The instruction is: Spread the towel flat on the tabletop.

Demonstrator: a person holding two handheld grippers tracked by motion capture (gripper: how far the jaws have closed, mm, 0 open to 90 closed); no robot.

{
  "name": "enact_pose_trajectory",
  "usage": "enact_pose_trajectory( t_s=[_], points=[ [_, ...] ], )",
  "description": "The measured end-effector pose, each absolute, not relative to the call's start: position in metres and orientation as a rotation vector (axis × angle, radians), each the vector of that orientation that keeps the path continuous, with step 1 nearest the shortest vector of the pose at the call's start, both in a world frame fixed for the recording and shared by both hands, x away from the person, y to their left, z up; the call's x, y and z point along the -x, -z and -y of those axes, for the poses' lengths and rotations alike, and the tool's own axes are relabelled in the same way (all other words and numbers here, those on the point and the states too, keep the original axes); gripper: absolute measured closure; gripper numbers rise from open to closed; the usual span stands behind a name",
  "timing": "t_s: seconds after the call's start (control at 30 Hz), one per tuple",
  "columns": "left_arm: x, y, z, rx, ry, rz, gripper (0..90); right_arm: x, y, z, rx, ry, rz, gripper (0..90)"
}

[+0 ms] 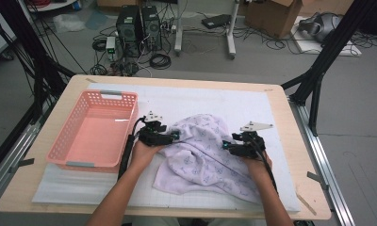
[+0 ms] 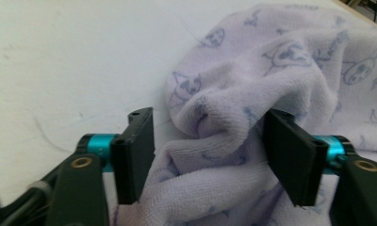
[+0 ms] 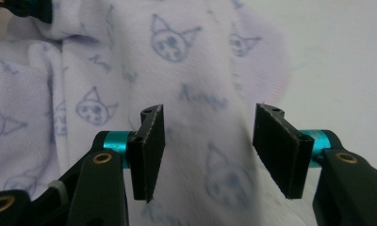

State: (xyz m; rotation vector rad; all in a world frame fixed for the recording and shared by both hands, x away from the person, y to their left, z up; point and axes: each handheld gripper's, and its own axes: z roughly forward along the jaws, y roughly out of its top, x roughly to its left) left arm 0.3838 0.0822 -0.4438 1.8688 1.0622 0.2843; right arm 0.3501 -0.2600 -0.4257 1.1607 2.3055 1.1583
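Observation:
A pale lilac towel printed with small cat faces lies crumpled on the white mat, in the middle of the table. My left gripper sits at its left edge. In the left gripper view the gripper stands open, with a bunched fold of the towel bulging up between the jaws. My right gripper is over the towel's right side. In the right gripper view the gripper is open, and the flat towel lies just beyond the jaws with nothing pinched.
A pink plastic basket stands empty at the left of the table, close to my left hand. The white mat covers most of the wooden tabletop. Beyond the far edge are computers, cables and boxes on the floor.

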Motion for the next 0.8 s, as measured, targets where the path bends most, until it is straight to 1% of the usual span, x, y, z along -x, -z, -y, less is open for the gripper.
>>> enact_pose_trajectory(
  t_s=[0.03,0.07,0.1,0.13,0.17,0.23,0.47,0.8],
  points=[
    [-0.384,0.446,-0.08,-1.884,-0.28,-1.056,46.1,-0.353,0.427,0.256,-1.149,-1.149,-2.322,46.6],
    [-0.383,0.446,-0.079,-1.895,-0.283,-1.042,53.3,-0.355,0.43,0.249,-1.141,-1.126,-2.359,55.8],
    [-0.382,0.445,-0.078,-1.897,-0.295,-1.032,63.4,-0.356,0.432,0.246,-1.124,-1.111,-2.391,67.5],
    [-0.38,0.443,-0.078,-1.899,-0.314,-1.023,71.6,-0.356,0.434,0.244,-1.108,-1.097,-2.414,76.1],
    [-0.379,0.44,-0.078,-1.896,-0.331,-1.011,74.8,-0.356,0.434,0.244,-1.108,-1.09,-2.424,83.4],
    [-0.376,0.435,-0.081,-1.883,-0.348,-0.991,76.7,-0.351,0.43,0.249,-1.106,-1.1,-2.406,84.7],
    [-0.36,0.423,-0.08,-1.86,-0.34,-0.9,76.6,-0.325,0.416,0.278,-1.078,-1.147,-2.328,84.8],
    [-0.326,0.432,-0.07,-1.923,-0.289,-0.801,75.0,-0.275,0.425,0.296,-1.007,-1.161,-2.355,84.9]
  ],
)
